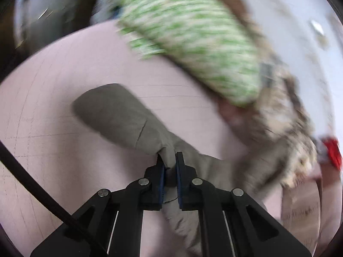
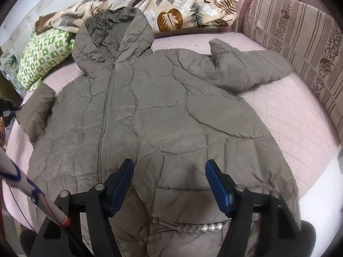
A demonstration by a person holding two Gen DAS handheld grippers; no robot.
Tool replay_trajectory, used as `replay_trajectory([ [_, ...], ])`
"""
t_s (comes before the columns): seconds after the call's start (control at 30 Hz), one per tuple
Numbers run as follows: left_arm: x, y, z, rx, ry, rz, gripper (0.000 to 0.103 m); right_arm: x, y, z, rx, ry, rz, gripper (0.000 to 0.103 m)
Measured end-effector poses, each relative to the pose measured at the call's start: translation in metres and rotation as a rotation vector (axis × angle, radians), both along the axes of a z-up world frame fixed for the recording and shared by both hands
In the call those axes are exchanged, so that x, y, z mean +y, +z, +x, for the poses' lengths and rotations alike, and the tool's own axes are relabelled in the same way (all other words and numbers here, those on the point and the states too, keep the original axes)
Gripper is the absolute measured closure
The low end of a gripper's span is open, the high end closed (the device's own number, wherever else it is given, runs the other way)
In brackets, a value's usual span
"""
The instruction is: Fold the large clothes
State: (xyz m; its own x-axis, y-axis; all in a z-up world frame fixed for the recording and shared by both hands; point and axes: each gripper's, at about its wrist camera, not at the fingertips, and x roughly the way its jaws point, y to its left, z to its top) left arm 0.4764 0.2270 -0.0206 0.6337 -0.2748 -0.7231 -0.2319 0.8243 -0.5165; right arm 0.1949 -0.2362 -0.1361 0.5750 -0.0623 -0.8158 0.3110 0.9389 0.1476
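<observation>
Pink quilted bed [image 2: 289, 111] is bearing a grey jacket [image 2: 150, 111]; left gripper [image 1: 170, 160] is pinching its sleeve [image 1: 120, 115], right gripper [image 2: 169, 171] is hovering spread apart.

Bare pink bed [image 2: 285, 107] lies free right of the jacket [image 2: 150, 117] (its sleeve [image 2: 246, 68] sprawls there). A green pillow [image 2: 42, 53] and leaf-print blanket [image 2: 171, 6] crowd the far edge; a striped cushion [image 2: 300, 38] walls the right.

Left wrist view sits close on a sleeve; right looks down over the jacket [image 2: 150, 111], both sharing the green pillow [image 1: 193, 36].
</observation>
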Motion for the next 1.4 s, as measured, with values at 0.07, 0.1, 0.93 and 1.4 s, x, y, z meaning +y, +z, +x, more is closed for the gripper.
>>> replay_trajectory([
  [0.07,-0.043,0.026,-0.016,-0.051,-0.095,0.000,0.095,-0.007,0.003,-0.007,-0.028,-0.008,0.014,0.030],
  [0.1,-0.071,0.039,-0.025,-0.079,-0.155,-0.002,0.095,-0.011,0.005,-0.010,-0.041,-0.015,0.023,0.030],
  [0.93,-0.225,-0.063,-0.207,-0.016,-0.315,0.361,0.035,-0.080,0.014,0.027,-0.187,-0.018,0.062,0.021],
  [1.4,-0.210,-0.095,-0.222,0.034,-0.230,0.480,0.035,-0.127,-0.057,0.155,-0.053,-0.131,0.383,0.086],
])
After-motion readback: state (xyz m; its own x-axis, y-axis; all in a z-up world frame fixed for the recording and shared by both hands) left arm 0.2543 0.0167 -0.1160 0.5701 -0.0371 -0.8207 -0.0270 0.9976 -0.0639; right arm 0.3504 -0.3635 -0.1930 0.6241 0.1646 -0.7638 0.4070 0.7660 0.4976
